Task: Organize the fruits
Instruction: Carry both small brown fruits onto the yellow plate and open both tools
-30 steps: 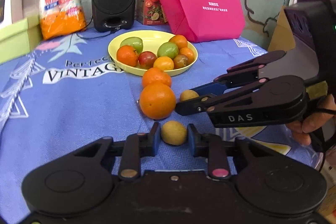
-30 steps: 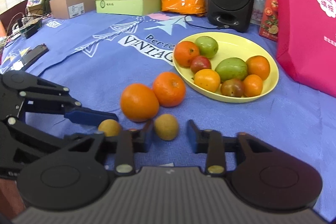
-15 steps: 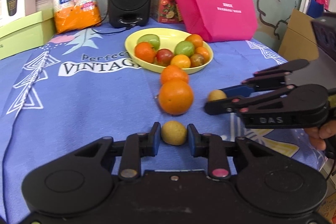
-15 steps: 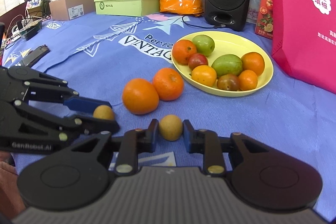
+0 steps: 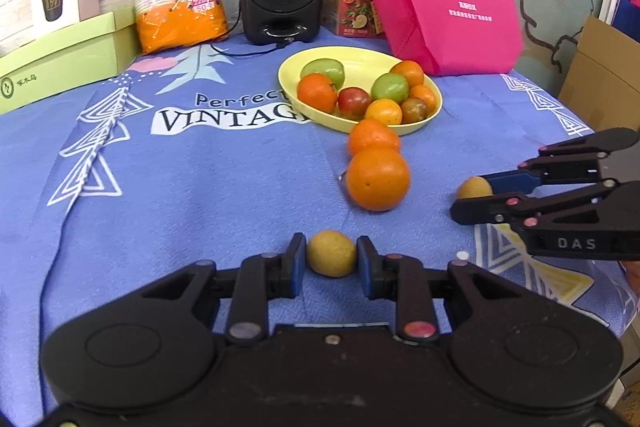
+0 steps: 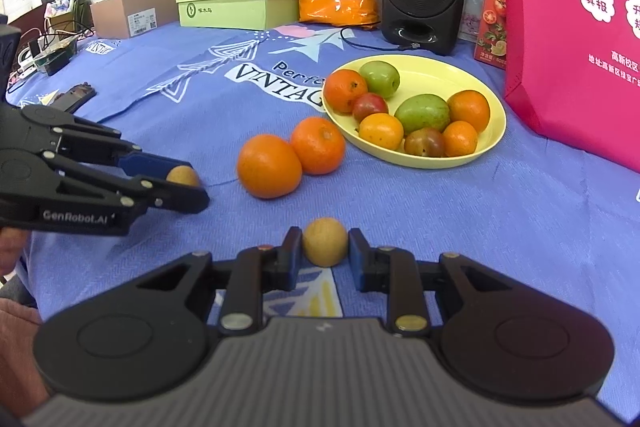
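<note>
Left wrist view: my left gripper [image 5: 331, 261] pinches a small yellow fruit [image 5: 331, 253]; my right gripper [image 6: 325, 251] clamps another [image 6: 325, 241] (both over the blue cloth [image 5: 200, 187]), near two oranges [image 5: 377, 179].

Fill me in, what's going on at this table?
A person is sorting fruit with two handheld grippers. The left gripper is closed around a small round yellow-brown fruit, and the right gripper around a second one. Whether either is lifted off the blue printed tablecloth is unclear. Two large oranges remain on the cloth beside the yellow plate, which holds nine mixed fruits.
</note>
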`<move>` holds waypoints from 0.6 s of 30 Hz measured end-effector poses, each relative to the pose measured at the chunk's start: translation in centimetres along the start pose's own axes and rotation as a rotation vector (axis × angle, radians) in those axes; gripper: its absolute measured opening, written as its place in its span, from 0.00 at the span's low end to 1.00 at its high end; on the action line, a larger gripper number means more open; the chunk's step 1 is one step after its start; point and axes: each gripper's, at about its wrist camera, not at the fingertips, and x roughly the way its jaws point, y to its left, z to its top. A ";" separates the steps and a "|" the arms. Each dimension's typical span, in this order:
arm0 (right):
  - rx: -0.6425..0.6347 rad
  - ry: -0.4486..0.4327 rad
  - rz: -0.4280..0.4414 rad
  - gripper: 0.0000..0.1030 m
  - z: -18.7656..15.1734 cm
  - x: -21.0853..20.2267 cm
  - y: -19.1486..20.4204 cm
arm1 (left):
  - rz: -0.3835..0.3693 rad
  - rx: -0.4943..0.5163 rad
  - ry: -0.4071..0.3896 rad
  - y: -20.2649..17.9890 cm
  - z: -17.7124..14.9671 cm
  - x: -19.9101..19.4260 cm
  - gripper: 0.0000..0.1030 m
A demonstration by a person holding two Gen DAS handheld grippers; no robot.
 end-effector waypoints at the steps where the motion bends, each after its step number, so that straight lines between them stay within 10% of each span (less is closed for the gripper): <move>1: 0.001 0.000 -0.001 0.24 -0.1 -0.1 0.0 | 0.002 -0.002 0.001 0.0 0.0 -0.1 0.26; 18: -0.011 -0.025 -0.031 0.24 0.0 -1.4 0.5 | -0.006 -0.022 -0.049 1.2 2.1 -2.0 0.26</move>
